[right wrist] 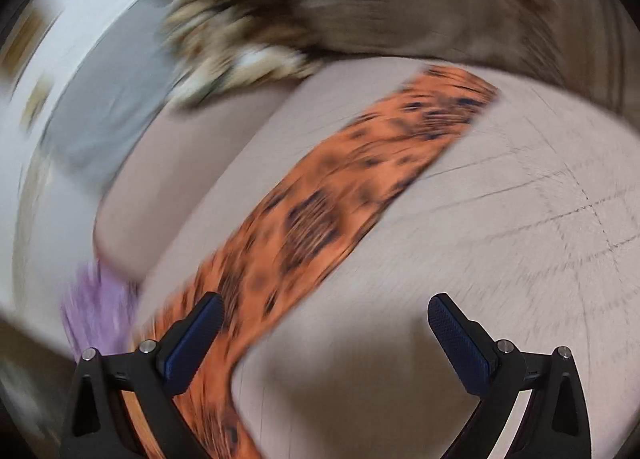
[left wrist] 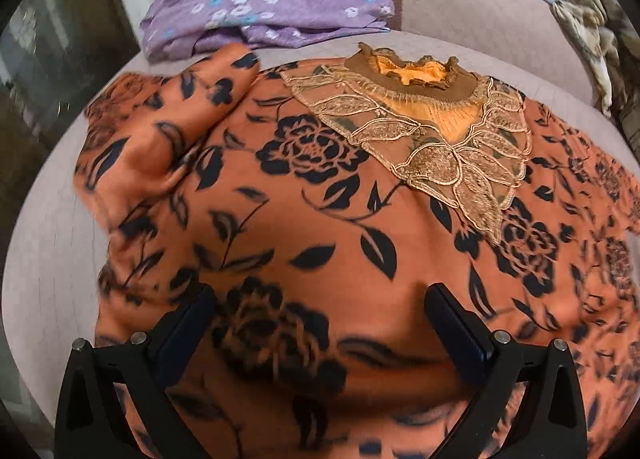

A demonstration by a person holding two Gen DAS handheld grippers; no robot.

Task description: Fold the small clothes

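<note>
An orange top with black roses (left wrist: 340, 227) lies spread face up on a pale mauve cushion (left wrist: 48, 243). Its gold lace collar (left wrist: 432, 139) points away from me, and its left sleeve (left wrist: 160, 131) is folded in over the body. My left gripper (left wrist: 320, 307) hovers open over the lower part of the top, with nothing between the fingers. In the blurred right wrist view the other sleeve (right wrist: 320, 211) stretches out straight across the cushion (right wrist: 480, 239). My right gripper (right wrist: 324, 315) is open just above the sleeve's near end, its left finger (right wrist: 196, 339) over the cloth.
A purple flowered garment (left wrist: 264, 3) lies bunched beyond the top, at the cushion's far edge, and shows as a purple patch (right wrist: 96, 315) in the right wrist view. A brown and cream furry throw (left wrist: 592, 31) (right wrist: 248, 31) and a grey cushion (right wrist: 104, 119) lie beyond the sofa seat.
</note>
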